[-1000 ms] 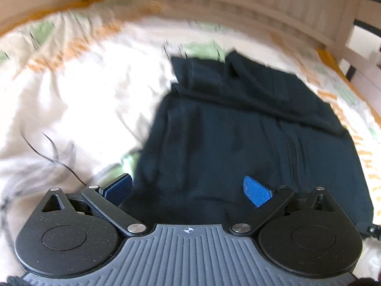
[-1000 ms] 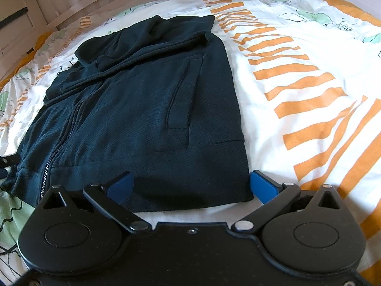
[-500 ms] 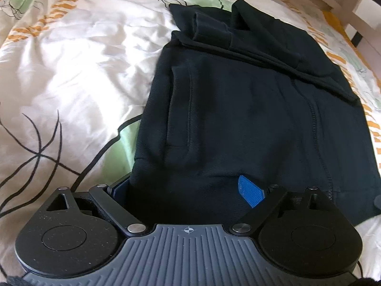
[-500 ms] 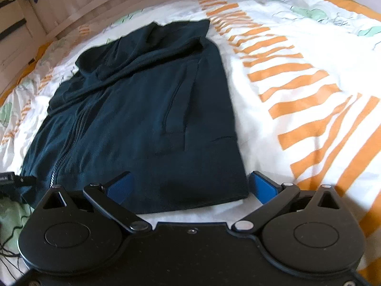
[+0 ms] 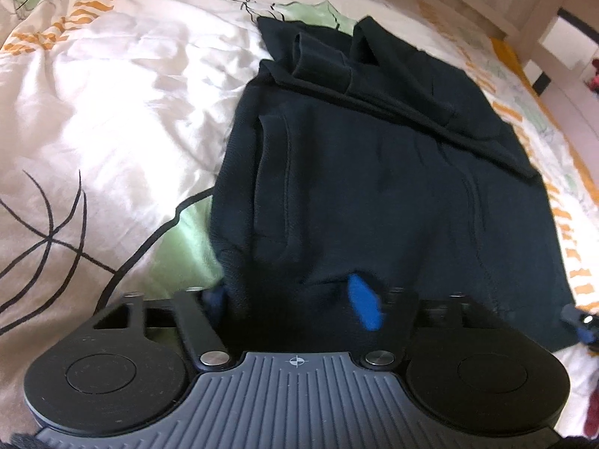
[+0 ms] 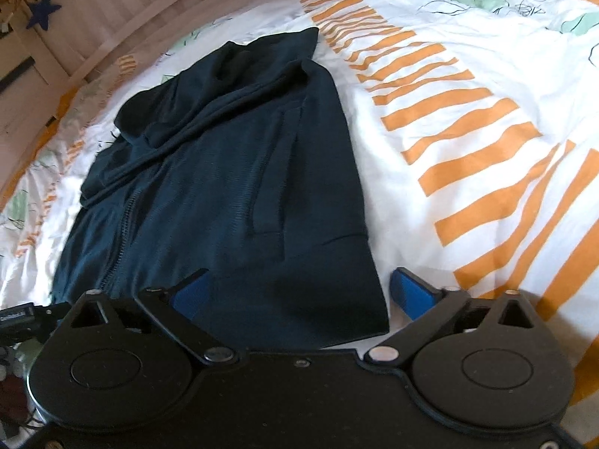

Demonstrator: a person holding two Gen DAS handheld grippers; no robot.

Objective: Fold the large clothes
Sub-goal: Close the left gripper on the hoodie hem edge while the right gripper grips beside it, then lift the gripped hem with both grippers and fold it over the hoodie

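Note:
A dark navy zip hoodie (image 5: 374,172) lies flat on the bed, sleeves folded in, hood at the far end; it also shows in the right wrist view (image 6: 232,194). My left gripper (image 5: 292,299) is at the hoodie's near left hem corner, its blue pads closing on the bunched hem fabric. My right gripper (image 6: 299,295) is open, straddling the hoodie's near right hem corner, which lies between its pads without being pinched.
The hoodie lies on a white duvet (image 6: 468,119) with orange stripes and green shapes. A wooden slatted bed frame (image 6: 112,11) runs along the far side. The other gripper's tip (image 5: 580,321) shows at the right hem.
My left gripper has moved onto the hem corner and its jaws have narrowed around the fabric, which now bunches. My right gripper has shifted slightly left, staying open at its corner.

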